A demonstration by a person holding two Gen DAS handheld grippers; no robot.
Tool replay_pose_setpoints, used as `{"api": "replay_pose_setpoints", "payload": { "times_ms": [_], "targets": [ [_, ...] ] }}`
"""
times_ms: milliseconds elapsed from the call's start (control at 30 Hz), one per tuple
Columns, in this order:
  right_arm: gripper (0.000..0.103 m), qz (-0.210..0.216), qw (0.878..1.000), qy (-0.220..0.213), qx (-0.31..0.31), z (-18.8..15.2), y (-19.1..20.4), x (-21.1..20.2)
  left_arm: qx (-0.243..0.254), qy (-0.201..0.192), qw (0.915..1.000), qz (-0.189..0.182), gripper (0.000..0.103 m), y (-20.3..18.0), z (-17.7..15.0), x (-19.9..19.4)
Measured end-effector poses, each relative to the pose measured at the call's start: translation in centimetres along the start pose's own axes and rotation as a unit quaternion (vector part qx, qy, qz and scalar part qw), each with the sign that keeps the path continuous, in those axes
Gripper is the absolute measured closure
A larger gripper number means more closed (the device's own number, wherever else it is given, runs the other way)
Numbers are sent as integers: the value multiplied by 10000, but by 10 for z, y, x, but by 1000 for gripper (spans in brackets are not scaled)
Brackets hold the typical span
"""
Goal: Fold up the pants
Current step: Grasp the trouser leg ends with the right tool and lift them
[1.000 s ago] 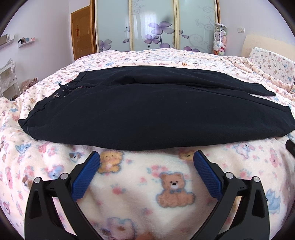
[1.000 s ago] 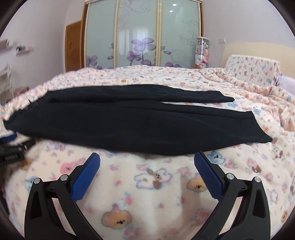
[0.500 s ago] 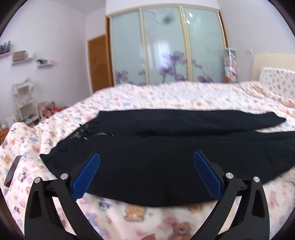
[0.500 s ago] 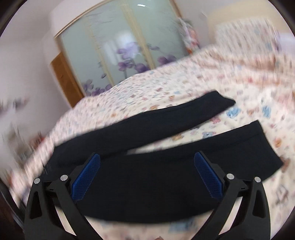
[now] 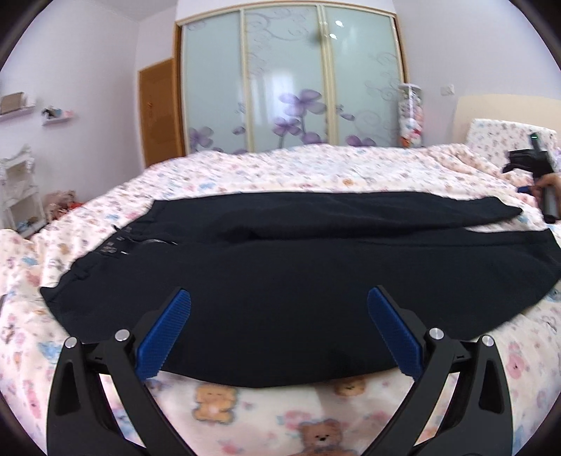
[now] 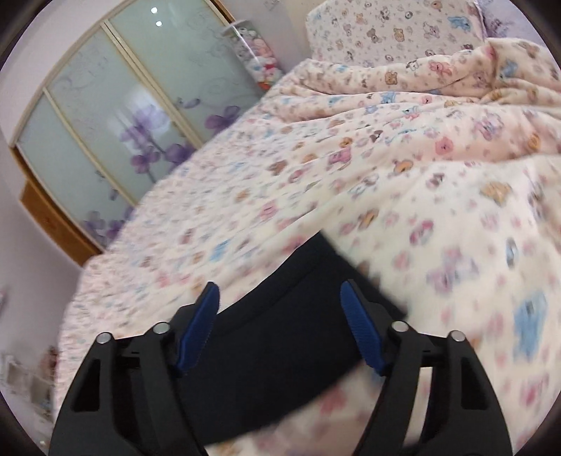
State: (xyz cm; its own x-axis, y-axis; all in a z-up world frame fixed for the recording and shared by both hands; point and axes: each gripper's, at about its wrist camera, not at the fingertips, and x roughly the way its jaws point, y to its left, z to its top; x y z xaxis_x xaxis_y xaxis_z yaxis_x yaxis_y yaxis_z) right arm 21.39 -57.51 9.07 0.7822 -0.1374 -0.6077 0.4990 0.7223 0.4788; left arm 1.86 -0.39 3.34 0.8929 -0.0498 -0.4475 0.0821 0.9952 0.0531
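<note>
The black pants lie flat on the bed, long way side to side, waist left, leg ends right. The left tool hangs open by the waist half. The right tool, nearer the leg end, has been closing, pads not yet pinching cloth.

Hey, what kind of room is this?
A bedroom, most likely: a bed with a teddy-bear blanket, a sliding-door wardrobe with frosted floral panels, and a pillow at the head.
</note>
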Motion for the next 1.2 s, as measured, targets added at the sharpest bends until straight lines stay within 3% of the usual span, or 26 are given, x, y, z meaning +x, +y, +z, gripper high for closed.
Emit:
{"api": "replay_pose_setpoints", "payload": {
  "times_ms": [233,400,500,567,633,767,900,1067,1200],
  "targets": [
    [34,-592,9981,146,-43,19,-12,70,-177,263,9982,-514,2,5,-3,16],
    [48,-869,9942,296,-559,12,-1,99,-461,448,9957,-660,2,14,-5,24],
    [65,-1087,9908,368,-715,5,-3,107,-562,519,9946,-695,2,19,-5,26],
    [80,-874,9930,356,-712,2,-4,104,-570,535,9945,-691,2,19,-5,26],
    [83,-647,9948,97,-776,1,2,90,-561,554,9945,-692,2,19,-4,27],
    [85,41,9965,-386,-736,0,8,47,-630,539,9940,-713,2,20,-4,25],
    [85,807,9892,-785,-944,-13,14,-22,-869,505,9921,-750,2,29,-5,24],
    [85,1577,9781,-1012,-909,-55,-9,-113,-1266,423,9880,-778,2,41,-6,19],
    [85,1976,9734,-1018,-552,-95,-35,-159,-1670,315,9824,-781,2,55,-10,13]
  ]
}}
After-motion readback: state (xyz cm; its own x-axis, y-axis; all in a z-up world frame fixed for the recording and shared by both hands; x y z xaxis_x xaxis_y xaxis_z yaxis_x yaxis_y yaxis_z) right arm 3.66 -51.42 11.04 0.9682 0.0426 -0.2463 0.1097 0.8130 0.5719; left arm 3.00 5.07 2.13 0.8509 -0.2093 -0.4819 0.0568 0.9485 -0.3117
